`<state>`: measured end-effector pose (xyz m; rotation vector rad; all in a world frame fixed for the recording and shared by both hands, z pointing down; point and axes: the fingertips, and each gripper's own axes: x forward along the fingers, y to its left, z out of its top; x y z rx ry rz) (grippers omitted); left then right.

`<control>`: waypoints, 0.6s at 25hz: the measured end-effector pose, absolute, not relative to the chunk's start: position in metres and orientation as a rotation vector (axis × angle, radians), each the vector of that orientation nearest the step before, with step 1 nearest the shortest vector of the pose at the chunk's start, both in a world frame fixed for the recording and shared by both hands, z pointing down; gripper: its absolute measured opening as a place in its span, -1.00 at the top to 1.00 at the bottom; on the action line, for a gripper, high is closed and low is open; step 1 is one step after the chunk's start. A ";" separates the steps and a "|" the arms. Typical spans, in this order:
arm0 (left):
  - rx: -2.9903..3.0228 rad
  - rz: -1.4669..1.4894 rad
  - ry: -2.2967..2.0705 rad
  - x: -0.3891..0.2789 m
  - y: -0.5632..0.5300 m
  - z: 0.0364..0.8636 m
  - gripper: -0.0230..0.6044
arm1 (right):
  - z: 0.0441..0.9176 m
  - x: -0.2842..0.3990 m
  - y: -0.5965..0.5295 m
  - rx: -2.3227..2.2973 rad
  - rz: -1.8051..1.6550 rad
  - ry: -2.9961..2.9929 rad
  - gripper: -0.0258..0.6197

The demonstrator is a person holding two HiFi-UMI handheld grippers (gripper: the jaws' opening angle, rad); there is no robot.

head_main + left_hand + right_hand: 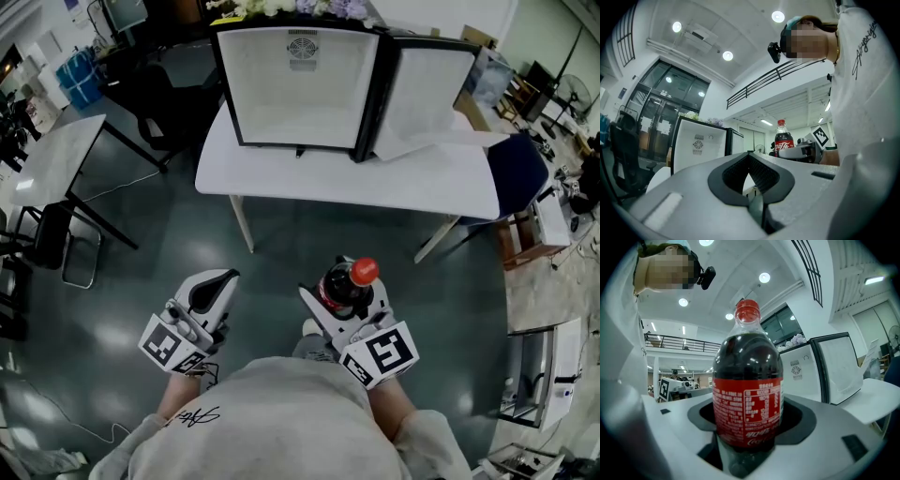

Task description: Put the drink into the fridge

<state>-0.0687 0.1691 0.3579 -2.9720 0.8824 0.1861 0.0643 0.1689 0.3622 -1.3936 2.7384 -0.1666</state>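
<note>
Well, I had the drink bottle [349,284] clamped upright in my right tool [343,298], its jaws closed round the lower body beneath the red label, cap on top. The bottle was well short of the fridge [281,94], held low over the floor and close to my body.

The fridge stood on the white tabletop [328,183]. Its door [427,94] was swung wide to the fridge's right, and the white inside looked bare as far as I could see. My left tool [212,286] had its jaws together on nothing. It hung about as far from the fridge as the bottle, on the side away from the door.

I judged the step in hand to be the carry toward the fridge. To do it well, I needed to lift the bottle above the tabletop edge before moving in. I would then aim for the middle of the fridge opening, clear of the frame and the hinge side. A smooth round bottle could twist in the jaws, so a level, unhurried approach seemed wise. I would let go only once the base sat flat on the fridge floor.
</note>
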 end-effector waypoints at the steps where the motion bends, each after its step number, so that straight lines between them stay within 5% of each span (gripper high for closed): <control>1: -2.972 0.185 0.886 -0.067 0.163 0.359 0.92 | 0.363 0.066 0.162 -1.391 -0.169 2.745 -0.07; 15: -2.935 0.199 0.967 -0.047 0.088 0.348 0.92 | 0.360 0.080 0.082 -1.302 -0.188 2.800 -0.07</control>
